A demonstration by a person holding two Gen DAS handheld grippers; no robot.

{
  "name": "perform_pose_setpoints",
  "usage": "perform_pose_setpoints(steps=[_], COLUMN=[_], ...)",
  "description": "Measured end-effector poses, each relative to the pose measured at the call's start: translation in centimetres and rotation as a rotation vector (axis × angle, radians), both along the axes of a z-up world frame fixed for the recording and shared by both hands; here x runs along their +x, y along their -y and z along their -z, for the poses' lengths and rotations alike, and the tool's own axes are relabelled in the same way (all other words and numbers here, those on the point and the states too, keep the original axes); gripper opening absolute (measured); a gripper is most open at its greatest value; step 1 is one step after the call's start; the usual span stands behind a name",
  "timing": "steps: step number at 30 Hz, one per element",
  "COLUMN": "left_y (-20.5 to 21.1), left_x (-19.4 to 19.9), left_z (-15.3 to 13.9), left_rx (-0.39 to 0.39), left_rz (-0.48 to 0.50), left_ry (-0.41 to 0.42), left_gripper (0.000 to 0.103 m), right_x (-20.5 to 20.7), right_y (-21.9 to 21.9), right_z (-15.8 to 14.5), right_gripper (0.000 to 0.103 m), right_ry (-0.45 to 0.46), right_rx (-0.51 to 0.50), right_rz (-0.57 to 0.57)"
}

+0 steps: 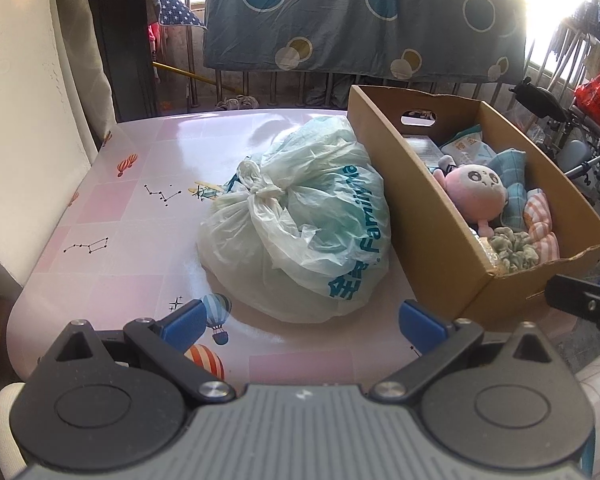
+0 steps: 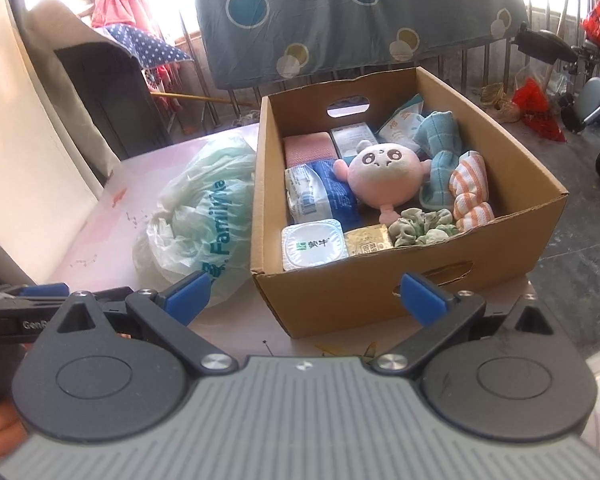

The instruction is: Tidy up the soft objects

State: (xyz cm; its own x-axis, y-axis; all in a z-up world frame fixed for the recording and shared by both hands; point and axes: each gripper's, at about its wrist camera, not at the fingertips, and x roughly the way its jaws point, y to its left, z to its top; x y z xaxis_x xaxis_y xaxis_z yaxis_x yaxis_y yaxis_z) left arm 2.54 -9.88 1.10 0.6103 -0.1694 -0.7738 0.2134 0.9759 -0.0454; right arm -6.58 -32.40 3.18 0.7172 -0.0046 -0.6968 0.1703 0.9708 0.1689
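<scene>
Your soft things are in the cardboard box (image 2: 384, 292). The pink plush toy (image 2: 384, 176) lies near the middle, face up. Just beside it, on its right, is a blue checked cloth (image 2: 440, 152), then an orange striped cloth (image 2: 470, 192) rolled in a lump. A green scrunchie (image 2: 420, 232) sits at the front wall, near the toy's foot. A pink folded cloth (image 2: 308, 150) is at the back left.

Hard and crinkly things share the box too: a yogurt cup (image 2: 314, 248), a blue and white packet (image 2: 320, 196), a small gold pack (image 2: 370, 240) and a little box (image 2: 354, 138) at the back.

Outside the box, touching its left wall, a tied plastic bag (image 1: 308, 224) rests on the pink table (image 1: 120, 208). You cannot tell what is inside it.

Your left gripper (image 1: 302, 322) hangs near the table's front edge, facing the bag, fingers spread wide and holding nothing. Your right gripper (image 2: 304, 292) hangs in front of the box, also spread wide and empty.

How far along are you? The soft things are all together in the box, so this could be the sorted end. Or the soft things may need to come away from the cup and packets, since they are all mixed. The pictures fit both.
</scene>
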Motion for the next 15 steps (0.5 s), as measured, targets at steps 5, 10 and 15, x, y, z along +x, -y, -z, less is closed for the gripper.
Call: perform_pose_setpoints(steps=[5,10,15], left_y=[-0.31,-0.15,0.17], left_x=[0.19,0.38,0.32], left_z=[0.05,0.12,-0.18], left_rx=[0.001,-0.004,-0.005], left_rz=[-0.012,-0.016,-0.008], left_ry=[-0.008,-0.017,-0.012], left_gripper=[0.103,0.103,0.103], right_x=[0.25,0.42,0.78], right_y=[0.06,-0.11,-0.72], right_z=[0.5,0.43,0.21], right_gripper=[0.102,0.102,0.102], right_ry=[-0.013,-0.016,-0.017], right_rx=[-0.014,-0.025,-0.048], right_rz=[0.0,-0.005,-0.02])
